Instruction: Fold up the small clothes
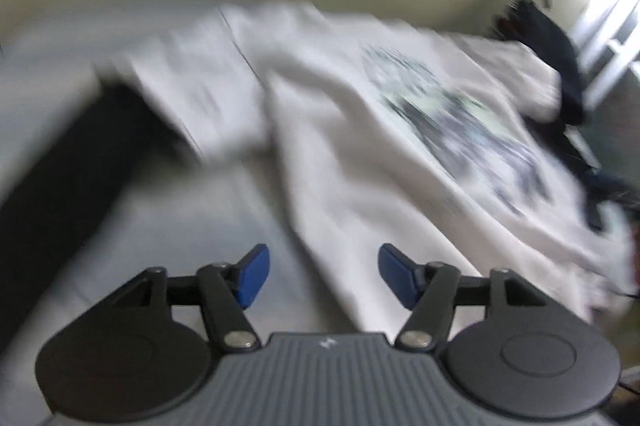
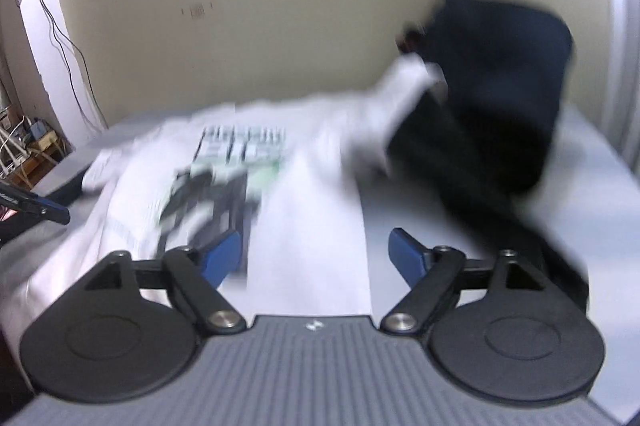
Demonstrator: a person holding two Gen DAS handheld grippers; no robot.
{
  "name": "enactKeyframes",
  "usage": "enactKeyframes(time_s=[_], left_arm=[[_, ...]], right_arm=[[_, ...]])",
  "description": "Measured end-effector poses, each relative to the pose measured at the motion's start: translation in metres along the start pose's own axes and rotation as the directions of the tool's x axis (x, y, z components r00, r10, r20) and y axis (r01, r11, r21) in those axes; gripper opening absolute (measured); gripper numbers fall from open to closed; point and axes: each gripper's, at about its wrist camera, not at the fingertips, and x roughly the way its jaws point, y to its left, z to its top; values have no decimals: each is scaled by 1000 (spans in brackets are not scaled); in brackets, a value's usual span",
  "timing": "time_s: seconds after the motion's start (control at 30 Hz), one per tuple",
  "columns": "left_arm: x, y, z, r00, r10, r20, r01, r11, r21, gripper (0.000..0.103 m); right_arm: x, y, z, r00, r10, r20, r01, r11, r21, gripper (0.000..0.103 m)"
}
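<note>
The pale grey worktop (image 2: 480,209) carries a white cotton T-shirt with a dark printed graphic (image 1: 360,153), spread across the frame centre for folding. A dark navy garment (image 2: 500,97) waits at upper right. The left hand-held gripper (image 1: 323,276) and right hand-held gripper (image 2: 315,260) are released, holding nothing.

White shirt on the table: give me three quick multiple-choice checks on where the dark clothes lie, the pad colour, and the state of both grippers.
1. In the right wrist view, the dark clothes lie where relative to the white shirt?
A. right
B. left
C. underneath, hidden

2. The gripper pads are:
A. red
B. blue
C. yellow

3. The grippers are:
A. both open, empty
B. both shut on cloth
C. one open, one shut

Answers:
1 A: the dark clothes sit right of the white shirt.
2 B: the pads are blue.
3 A: the left gripper and the right gripper stand spread, nothing between.
</note>
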Motion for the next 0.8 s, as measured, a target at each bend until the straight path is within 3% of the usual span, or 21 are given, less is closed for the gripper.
enactKeyframes(time_s=[0.07,0.13,0.2,0.23,0.27,0.3,0.33,0.37,0.5,0.63,0.7,0.8], left_arm=[[19,-3,-8,995,-92,-45,90,994,-58,78],[17,-15,-13,994,-108,-24,107,992,-63,79],[20,-23,-19,987,-158,-28,155,985,-81,45],[22,-26,-21,982,-185,-46,180,979,-92,6],[25,-25,-25,981,-185,-57,179,979,-101,3],[25,-26,-28,985,-168,-46,163,982,-100,3],[20,-26,-30,988,-150,-29,147,985,-87,3],[12,-25,-32,991,-134,-9,133,987,-89,3],[-60,8,-42,986,-111,124,127,984,-126,3],[-121,37,-58,977,6,214,30,986,-162,3],[-126,49,-67,980,27,199,10,983,-182,3],[-99,59,-80,993,57,100,-36,979,-199,5]], right_arm=[[0,-3,-13,999,-12,-42,12,1000,14,84],[0,-5,-22,998,-16,-64,18,1000,24,84],[-4,1,-36,997,-11,-82,13,1000,27,82],[-3,1,-36,996,-8,-92,11,1000,24,72],[-6,6,-38,997,-21,-78,22,1000,11,54],[-7,10,-40,997,-20,-75,20,1000,1,44],[-7,15,-39,996,-16,-84,16,1000,2,10],[-5,16,-35,995,10,-103,-7,1000,30,6],[-27,33,-19,995,92,-43,-90,995,51,6],[-45,52,-5,975,221,-10,-219,972,84,6],[-40,62,-6,970,242,-32,-239,968,80,6],[-17,65,-19,967,213,-139,-205,976,67,7]])
